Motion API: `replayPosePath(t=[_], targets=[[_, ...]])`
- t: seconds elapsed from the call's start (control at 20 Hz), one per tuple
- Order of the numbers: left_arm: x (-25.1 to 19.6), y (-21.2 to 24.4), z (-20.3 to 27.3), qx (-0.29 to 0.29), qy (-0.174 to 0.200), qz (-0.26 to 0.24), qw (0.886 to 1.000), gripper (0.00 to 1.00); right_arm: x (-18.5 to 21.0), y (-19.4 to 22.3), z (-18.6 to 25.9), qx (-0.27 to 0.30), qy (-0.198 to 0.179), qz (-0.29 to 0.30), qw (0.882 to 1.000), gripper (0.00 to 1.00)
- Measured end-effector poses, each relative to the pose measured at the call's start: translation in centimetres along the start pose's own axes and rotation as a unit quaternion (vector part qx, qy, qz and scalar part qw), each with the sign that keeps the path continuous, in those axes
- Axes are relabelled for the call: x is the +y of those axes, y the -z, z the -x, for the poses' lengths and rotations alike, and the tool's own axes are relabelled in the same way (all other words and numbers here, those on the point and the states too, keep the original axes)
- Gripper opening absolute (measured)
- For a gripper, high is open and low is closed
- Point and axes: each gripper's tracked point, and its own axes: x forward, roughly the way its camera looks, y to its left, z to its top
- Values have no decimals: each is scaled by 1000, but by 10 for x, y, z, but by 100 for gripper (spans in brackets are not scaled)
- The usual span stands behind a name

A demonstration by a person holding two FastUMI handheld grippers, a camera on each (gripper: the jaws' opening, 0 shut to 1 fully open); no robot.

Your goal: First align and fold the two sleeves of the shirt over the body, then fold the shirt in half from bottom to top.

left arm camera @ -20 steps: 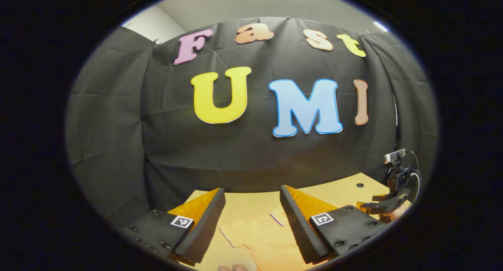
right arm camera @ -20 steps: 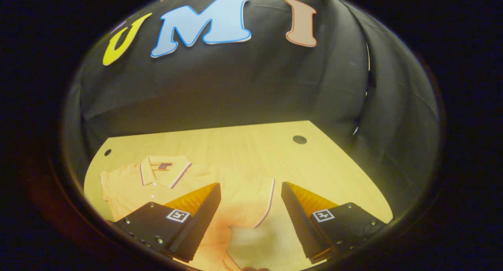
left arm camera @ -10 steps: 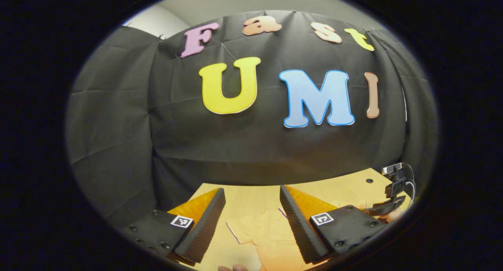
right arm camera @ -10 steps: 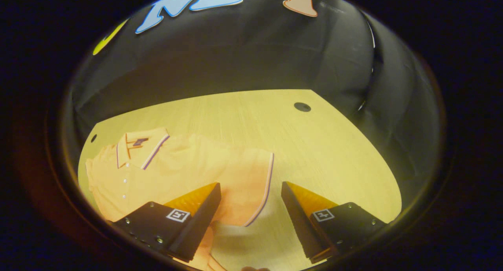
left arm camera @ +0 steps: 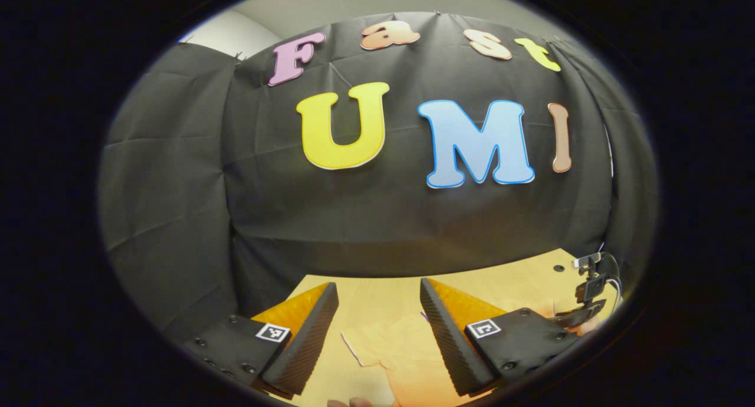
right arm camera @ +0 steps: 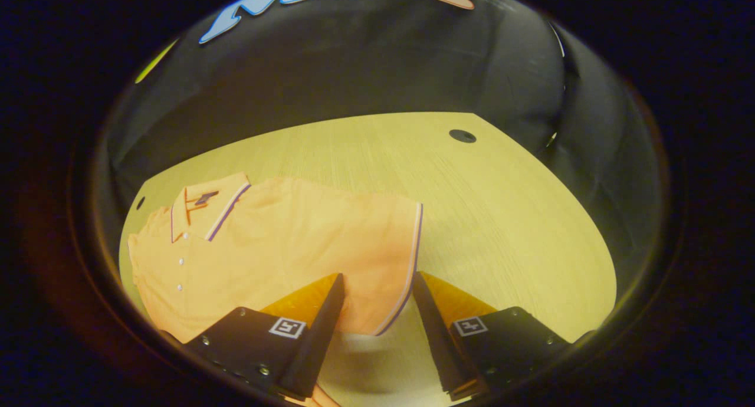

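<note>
The shirt (right arm camera: pixel 283 248) lies flat on the table (right arm camera: pixel 501 218), its striped sleeve (right arm camera: pixel 389 265) between the right tongs' (right arm camera: pixel 377 289) spread fingers, not gripped. The left tongs (left arm camera: pixel 377 295), likewise released, hover above the other sleeve (left arm camera: pixel 389 342).

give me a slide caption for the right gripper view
Right claw, open, straddles the striped cuff of an orange polo shirt laid on the wooden table.
</note>
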Motion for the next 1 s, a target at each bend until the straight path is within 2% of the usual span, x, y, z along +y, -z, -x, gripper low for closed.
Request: replayPosePath(t=[0.05,0.1,0.15,0.2,0.4,0.55,0.6,0.65,0.7,0.85,1.0], targets=[[-1,0,1,0,0,0,1000,94,1,-1,1,0,-3,1,1000,76],[-2,-2,1,0,0,0,1000,94,3,-2,0,2,-9,0,1000,53],[-1,-1,2,0,0,1,1000,94,2,-3,1,2,-9,0,1000,47],[-2,-1,2,0,0,2,1000,94,4,-1,1,5,-11,-2,1000,21],[-1,5,1,6,-1,6,1000,94,12,-6,6,8,-19,4,1000,20],[0,10,2,10,-2,15,1000,94,33,-12,10,15,-55,2,998,19],[1,11,3,11,-3,17,1000,94,34,-12,10,18,-53,8,998,19],[2,12,2,11,-4,18,1000,93,30,-16,4,13,-35,11,999,19],[4,12,3,11,-6,19,1000,93,37,-18,7,16,-43,6,999,1],[10,12,5,10,-11,17,1000,94,51,-27,10,6,-47,19,999,1],[20,12,8,9,-17,16,1000,94,86,-41,20,-16,-75,54,996,0]])
